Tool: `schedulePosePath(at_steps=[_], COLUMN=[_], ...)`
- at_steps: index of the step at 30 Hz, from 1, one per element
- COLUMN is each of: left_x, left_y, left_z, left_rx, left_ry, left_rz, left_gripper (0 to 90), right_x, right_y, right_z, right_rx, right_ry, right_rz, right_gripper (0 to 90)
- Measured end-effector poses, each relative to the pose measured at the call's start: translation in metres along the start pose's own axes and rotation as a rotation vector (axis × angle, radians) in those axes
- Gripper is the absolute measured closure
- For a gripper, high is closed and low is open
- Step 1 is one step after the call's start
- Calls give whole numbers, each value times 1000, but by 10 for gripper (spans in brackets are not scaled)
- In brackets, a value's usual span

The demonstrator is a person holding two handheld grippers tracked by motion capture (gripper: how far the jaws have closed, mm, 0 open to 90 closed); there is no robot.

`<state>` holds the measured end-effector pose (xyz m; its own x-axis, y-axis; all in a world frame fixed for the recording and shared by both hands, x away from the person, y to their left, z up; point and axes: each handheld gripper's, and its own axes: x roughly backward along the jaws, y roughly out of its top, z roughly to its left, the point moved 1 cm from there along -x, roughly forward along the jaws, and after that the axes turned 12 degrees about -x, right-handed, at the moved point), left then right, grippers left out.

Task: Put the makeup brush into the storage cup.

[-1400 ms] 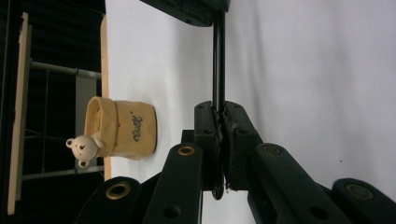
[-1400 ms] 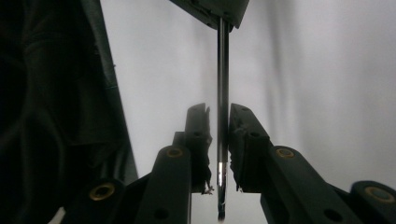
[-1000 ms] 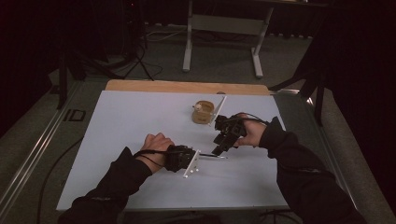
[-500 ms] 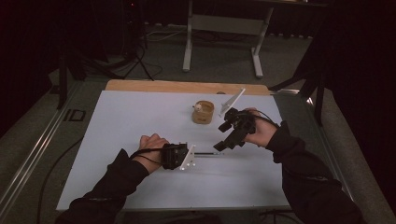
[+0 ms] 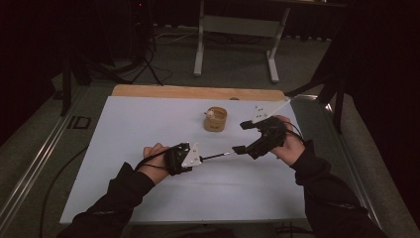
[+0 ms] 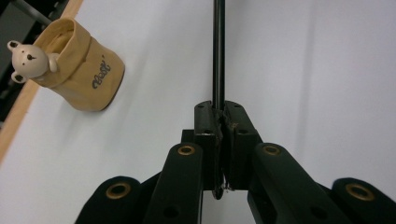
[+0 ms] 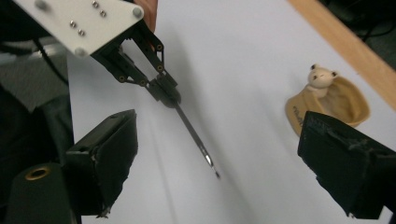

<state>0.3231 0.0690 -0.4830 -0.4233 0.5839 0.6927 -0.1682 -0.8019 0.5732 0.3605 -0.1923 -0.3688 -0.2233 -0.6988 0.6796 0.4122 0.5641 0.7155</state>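
A thin black pen is clamped by its rear end in the left gripper, its long axis running straight out from the fingers toward the right gripper. The right gripper's fingers are spread wide and hold nothing, the pen's tip lying between them; a tan bear cup stands beyond

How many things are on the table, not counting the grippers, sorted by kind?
Pens: 1, a thin black pen clamped in the left gripper, held over the table.
Holders: 1, a tan cup with a small bear figure on its rim.
Total: 2
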Motion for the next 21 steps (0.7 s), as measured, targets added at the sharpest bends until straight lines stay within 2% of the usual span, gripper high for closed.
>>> schedulePosePath(at_steps=[1, 2, 3, 5, 6, 7, 8, 9, 11, 12, 13, 14, 15, 17, 18, 21], left_x=[0, 0, 2, 2, 3, 3, 3, 5, 5, 5, 7, 7, 8, 9, 9, 10], left_y=[-1, -1, -4, -6, -7, -7, -9, -11, -13, -13, -15, -15, -16, -20, -20, -24], left_z=[1, 1, 3, 5, 6, 6, 7, 10, 11, 11, 13, 13, 13, 14, 14, 16], left_rx=[16, 16, 58, 107, 129, 129, 157, 195, 226, 226, 258, 258, 278, 319, 319, 368], left_ry=[1, 1, -7, -10, -16, -16, -15, -17, -20, -20, -20, -20, -17, -9, -9, 0], left_rz=[-13, -13, -38, -68, -86, -86, -103, -131, -151, -151, -176, -176, -197, -219, -219, -249], left_gripper=[866, 866, 866, 866, 866, 866, 866, 866, 866, 866, 866, 866, 866, 866, 866, 866], right_x=[2, 3, 5, 6, 8, 8, 9, 11, 12, 12, 12, 12, 11, 11, 10, 7], right_y=[-2, -3, -5, -7, -7, -7, -8, -9, -10, -10, -11, -11, -12, -13, -14, -17], right_z=[1, 1, 3, 5, 6, 6, 8, 11, 12, 12, 14, 14, 16, 18, 19, 20], right_rx=[-3, -1, 4, 9, 9, 9, 4, -2, -8, -8, -15, -15, -21, -33, -43, -54], right_ry=[-6, -5, -21, -34, -52, -52, -60, -94, -104, -104, -106, -106, -114, -124, -120, -118], right_rz=[-26, -39, -64, -83, -107, -107, -123, -157, -181, -181, -213, -213, -240, -259, -265, -279], right_gripper=[119, 119, 118, 113, 111, 111, 108, 108, 104, 104, 103, 103, 103, 104, 103, 104])
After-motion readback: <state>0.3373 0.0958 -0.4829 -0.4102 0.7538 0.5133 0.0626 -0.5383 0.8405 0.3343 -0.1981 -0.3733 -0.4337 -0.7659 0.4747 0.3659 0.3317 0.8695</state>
